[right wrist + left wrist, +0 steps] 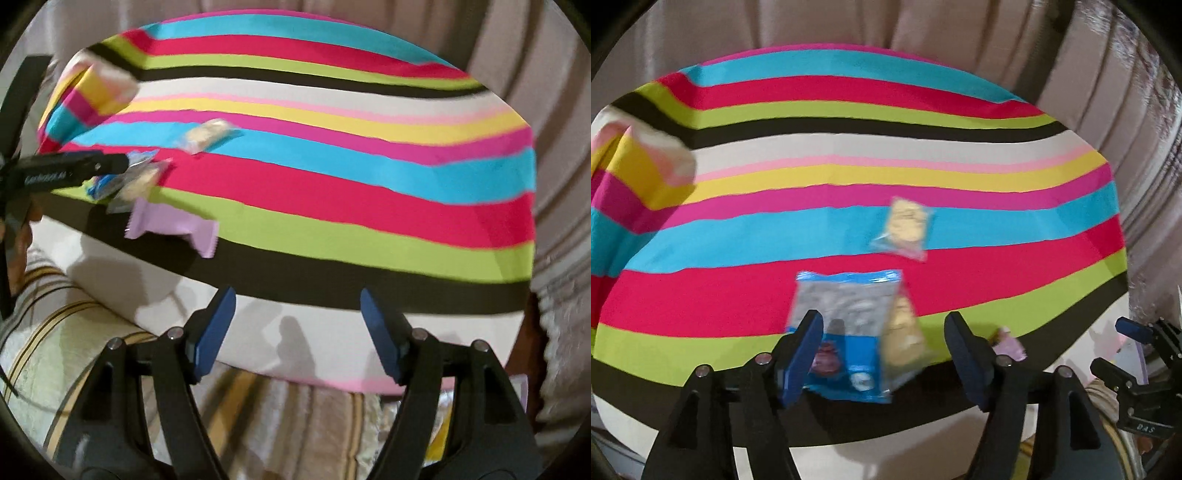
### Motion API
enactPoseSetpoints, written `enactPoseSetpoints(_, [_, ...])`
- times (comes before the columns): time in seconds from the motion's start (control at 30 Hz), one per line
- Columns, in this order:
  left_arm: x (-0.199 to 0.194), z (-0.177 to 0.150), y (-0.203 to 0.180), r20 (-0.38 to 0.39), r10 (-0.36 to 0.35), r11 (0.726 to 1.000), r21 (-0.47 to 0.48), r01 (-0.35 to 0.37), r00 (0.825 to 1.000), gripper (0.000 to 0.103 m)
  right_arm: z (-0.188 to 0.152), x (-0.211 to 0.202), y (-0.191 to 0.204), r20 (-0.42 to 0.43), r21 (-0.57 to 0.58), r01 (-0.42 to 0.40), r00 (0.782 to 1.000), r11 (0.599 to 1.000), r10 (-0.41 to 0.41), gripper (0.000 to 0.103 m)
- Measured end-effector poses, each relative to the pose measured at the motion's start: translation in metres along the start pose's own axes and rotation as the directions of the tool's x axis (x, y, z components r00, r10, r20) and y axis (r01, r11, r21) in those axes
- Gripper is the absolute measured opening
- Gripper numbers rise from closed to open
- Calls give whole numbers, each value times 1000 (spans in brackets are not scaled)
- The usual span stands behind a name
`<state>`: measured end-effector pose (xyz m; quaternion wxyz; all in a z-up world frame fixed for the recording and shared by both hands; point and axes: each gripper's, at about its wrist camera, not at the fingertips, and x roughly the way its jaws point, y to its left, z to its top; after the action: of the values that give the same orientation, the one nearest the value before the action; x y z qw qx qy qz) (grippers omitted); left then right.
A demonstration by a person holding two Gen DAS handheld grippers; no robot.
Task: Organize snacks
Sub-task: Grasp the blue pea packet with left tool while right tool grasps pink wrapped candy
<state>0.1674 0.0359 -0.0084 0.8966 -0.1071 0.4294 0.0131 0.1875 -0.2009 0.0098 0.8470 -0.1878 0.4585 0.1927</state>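
A blue snack packet (846, 332) lies on the striped cloth (738, 295) between the open fingers of my left gripper (884, 332). A clear pack of yellow biscuits (905, 336) leans against its right side. A second clear biscuit pack (907, 229) lies farther back on the blue stripe, and shows in the right wrist view (207, 134). A lilac wrapper (170, 225) lies near the cloth's front edge; its tip shows in the left wrist view (1008, 341). My right gripper (297, 321) is open and empty, over the white front edge. The frames are blurred.
A folded-up corner of the cloth (639, 166) rises at the far left. Beige curtains (960, 29) hang behind the table. A striped cushion (74, 350) lies below the table's front edge. The right gripper shows at the left wrist view's right edge (1137, 354).
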Motion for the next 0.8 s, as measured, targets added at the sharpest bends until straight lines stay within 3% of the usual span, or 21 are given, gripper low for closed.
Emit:
enactPoseSetpoints(0.17, [9, -2, 19, -47, -1, 1000, -23, 0, 999, 72, 11, 13, 25, -14, -106, -18, 1000, 994, 16, 73])
enactPoseSetpoints(0.27, [13, -4, 24, -64, 0, 999, -36, -2, 998, 76, 17, 18, 36, -18, -138, -35, 999, 990, 33, 73])
enactPoseSetpoints(0.5, [28, -8, 39, -123, -29, 995, -93, 18, 992, 76, 27, 27, 51, -29, -184, -66, 998, 981, 62, 73])
enactPoseSetpoints(0.8, [27, -9, 41, -112, -49, 994, -103, 38, 993, 72, 40, 43, 71, -40, -237, -82, 996, 968, 75, 74])
